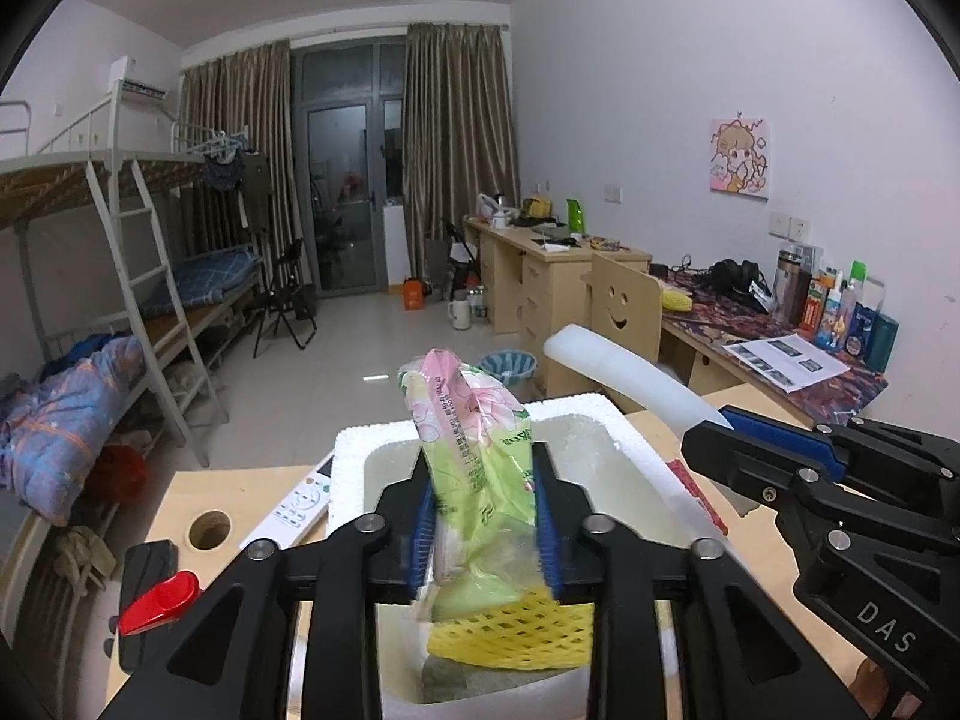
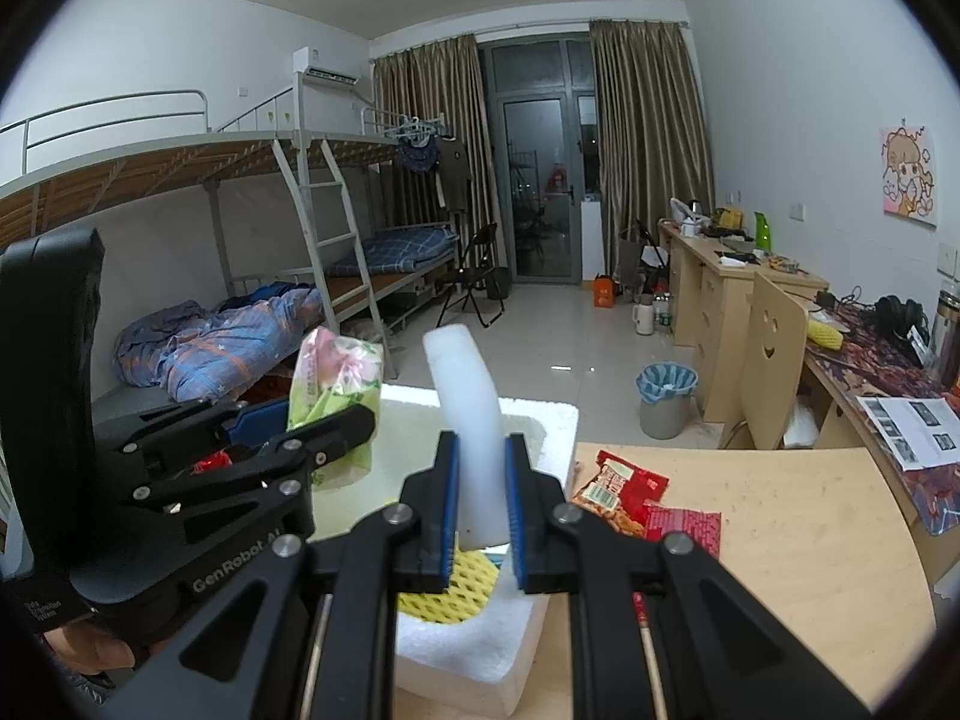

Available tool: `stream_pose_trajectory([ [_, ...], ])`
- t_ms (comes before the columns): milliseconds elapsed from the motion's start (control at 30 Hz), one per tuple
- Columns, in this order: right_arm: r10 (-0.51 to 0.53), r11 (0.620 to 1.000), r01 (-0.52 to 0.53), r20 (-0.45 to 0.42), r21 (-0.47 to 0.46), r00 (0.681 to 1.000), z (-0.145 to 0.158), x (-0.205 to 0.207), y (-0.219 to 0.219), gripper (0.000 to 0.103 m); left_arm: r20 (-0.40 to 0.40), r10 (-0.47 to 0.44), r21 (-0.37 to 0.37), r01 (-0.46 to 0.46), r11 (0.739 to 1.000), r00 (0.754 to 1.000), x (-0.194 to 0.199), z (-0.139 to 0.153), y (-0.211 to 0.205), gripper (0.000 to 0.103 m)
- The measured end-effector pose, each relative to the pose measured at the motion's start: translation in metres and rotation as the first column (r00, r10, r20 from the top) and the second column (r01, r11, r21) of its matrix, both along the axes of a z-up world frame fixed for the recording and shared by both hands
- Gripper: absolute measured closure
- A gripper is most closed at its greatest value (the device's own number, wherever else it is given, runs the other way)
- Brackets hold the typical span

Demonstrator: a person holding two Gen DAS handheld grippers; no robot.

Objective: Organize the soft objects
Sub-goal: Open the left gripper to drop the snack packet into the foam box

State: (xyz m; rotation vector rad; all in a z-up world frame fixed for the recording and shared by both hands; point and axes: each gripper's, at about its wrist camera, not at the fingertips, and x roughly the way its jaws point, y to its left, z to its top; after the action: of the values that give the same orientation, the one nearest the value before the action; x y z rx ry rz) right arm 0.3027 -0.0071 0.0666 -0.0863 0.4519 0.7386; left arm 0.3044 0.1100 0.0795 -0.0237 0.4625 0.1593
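Left hand-held gripper (image 1: 483,516): blue pads against both sides of a green-and-pink bag (image 1: 477,450), upright, its top poking above the fingers; whether the pads truly press or only touch cannot be told. Below the bag, inside a white foam box (image 1: 591,414), a yellow net (image 1: 510,630) on the box floor. Right hand-held gripper (image 2: 483,504): narrow, clamped on a white foam strip (image 2: 468,420) that bends up and away between the pads. Strip's lower end just above the yellow net (image 2: 450,591) and the box (image 2: 474,654) near corner. In the right wrist view, bag (image 2: 333,384) to the left, over the box, with the left hand-held gripper (image 2: 282,426) seen from the side. In the left wrist view, right hand-held gripper (image 1: 708,438) to the right, strip (image 1: 624,369) arching over the box's far right corner. Box on a pale wooden counter (image 2: 780,540). Just right of the box, red snack packets (image 2: 630,492) flat on the counter. Left of the box, a white remote (image 1: 300,504) beside a round hole (image 1: 210,529) in the counter, and near the edge a dark phone with a red clip (image 1: 159,603). Farther off: a bin (image 2: 663,396) on the floor, a chair with a smile cut-out (image 2: 771,360), desks along the right wall, bunk beds (image 2: 270,228) on the left, curtains and a glass door at the back.
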Motion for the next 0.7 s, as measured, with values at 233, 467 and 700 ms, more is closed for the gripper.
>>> stream_pose_trajectory([
  [233,-0.001,1.000,0.001,0.002,0.002,1.000,-0.0008,0.0006,0.0006,0.085,0.036,0.046,0.009,-0.046,0.999,0.998,-0.0040,-0.0001,0.0015,0.013],
  [467,-0.007,1.000,0.007,0.001,0.000,1.000,-0.0028,-0.0001,0.0014,0.085,0.042,0.064,0.022,-0.065,0.998,0.997,-0.0047,0.0004,0.0050,0.011],
  [700,-0.003,1.000,0.003,-0.002,0.002,1.000,-0.0035,0.0002,0.0023,0.085,0.048,0.075,0.035,-0.077,0.996,0.996,-0.0081,0.0002,0.0064,0.011],
])
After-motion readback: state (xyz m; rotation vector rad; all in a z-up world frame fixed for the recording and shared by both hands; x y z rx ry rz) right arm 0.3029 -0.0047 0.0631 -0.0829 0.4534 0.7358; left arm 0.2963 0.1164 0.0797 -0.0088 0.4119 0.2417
